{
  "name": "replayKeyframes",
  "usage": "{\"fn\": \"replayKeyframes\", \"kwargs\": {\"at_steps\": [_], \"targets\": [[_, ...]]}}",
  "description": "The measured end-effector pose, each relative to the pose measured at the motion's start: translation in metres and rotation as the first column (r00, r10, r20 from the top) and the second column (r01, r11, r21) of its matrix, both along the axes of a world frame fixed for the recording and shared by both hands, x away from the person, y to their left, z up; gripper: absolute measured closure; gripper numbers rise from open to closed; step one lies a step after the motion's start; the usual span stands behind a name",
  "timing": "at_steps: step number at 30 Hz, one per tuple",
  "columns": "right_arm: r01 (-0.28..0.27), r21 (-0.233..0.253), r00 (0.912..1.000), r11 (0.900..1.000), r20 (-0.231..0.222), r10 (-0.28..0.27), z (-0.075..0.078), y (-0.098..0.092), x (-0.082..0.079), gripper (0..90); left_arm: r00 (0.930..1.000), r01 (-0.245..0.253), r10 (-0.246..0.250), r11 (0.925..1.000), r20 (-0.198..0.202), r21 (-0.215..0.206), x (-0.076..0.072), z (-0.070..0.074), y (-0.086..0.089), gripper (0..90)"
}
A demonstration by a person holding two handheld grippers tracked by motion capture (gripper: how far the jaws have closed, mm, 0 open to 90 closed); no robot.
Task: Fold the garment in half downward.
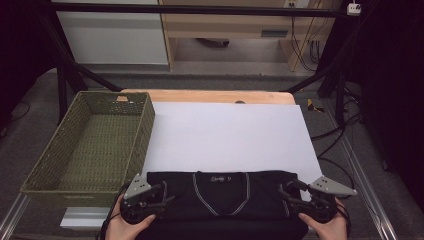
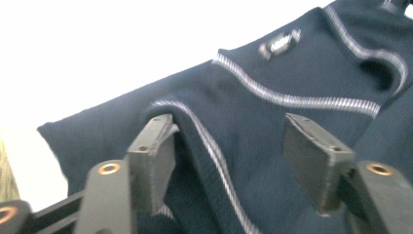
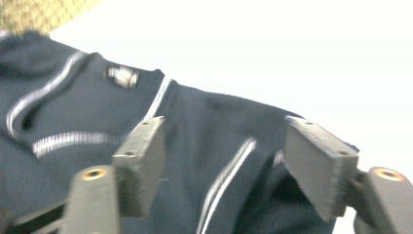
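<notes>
Garment [image 1: 220, 202], dark with a striped V-neck, lies flat at bottom centre of the high view; left gripper [image 1: 157, 196] and right gripper [image 1: 290, 194] are spread apart over its 2 shoulders, where both layers should be pinched evenly.

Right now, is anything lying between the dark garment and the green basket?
Nothing visible: the garment lies at the table's near edge, and the woven basket sits just left of it, with bare white sheet beyond.
</notes>
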State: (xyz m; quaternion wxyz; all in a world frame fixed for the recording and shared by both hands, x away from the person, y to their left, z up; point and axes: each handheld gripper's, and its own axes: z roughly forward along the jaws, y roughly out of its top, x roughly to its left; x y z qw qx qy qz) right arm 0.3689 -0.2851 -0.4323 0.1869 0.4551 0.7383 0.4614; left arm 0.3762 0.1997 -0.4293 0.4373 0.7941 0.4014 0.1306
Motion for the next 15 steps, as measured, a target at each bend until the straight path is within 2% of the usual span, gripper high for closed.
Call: {"fn": "replayKeyframes", "kwargs": {"at_steps": [2,5,7,9,12,15], "targets": [[-0.006,0.013,0.9999,1.0,0.011,0.006,0.006,0.0,0.007,24.6,0.9993,0.016,-0.015,0.9997,0.033,-0.02,0.01,0.006,-0.001,27.3],[-0.017,0.024,0.9994,1.0,0.032,0.016,0.016,0.003,0.02,19.2,0.9988,0.031,-0.029,0.9975,0.04,-0.064,0.025,0.011,-0.003,19.8],[-0.028,0.035,0.9985,0.999,0.048,0.026,0.022,0.006,0.027,17.4,0.9984,0.034,-0.031,0.9965,0.047,-0.076,0.036,0.012,-0.006,14.0],[-0.04,0.041,0.9973,0.998,0.063,0.037,0.027,0.01,0.034,15.6,0.997,0.043,-0.038,0.9967,0.068,-0.069,0.043,0.013,-0.01,10.2],[-0.034,0.043,0.9966,0.998,0.076,0.031,0.032,0.013,0.044,13.5,0.9963,0.054,-0.049,0.9967,0.07,-0.062,0.052,0.014,-0.015,5.7],[-0.026,0.042,0.9976,0.999,0.065,0.023,0.033,0.016,0.052,10.7,0.9958,0.057,-0.052,0.9965,0.076,-0.062,0.061,0.015,-0.019,2.6]]}}
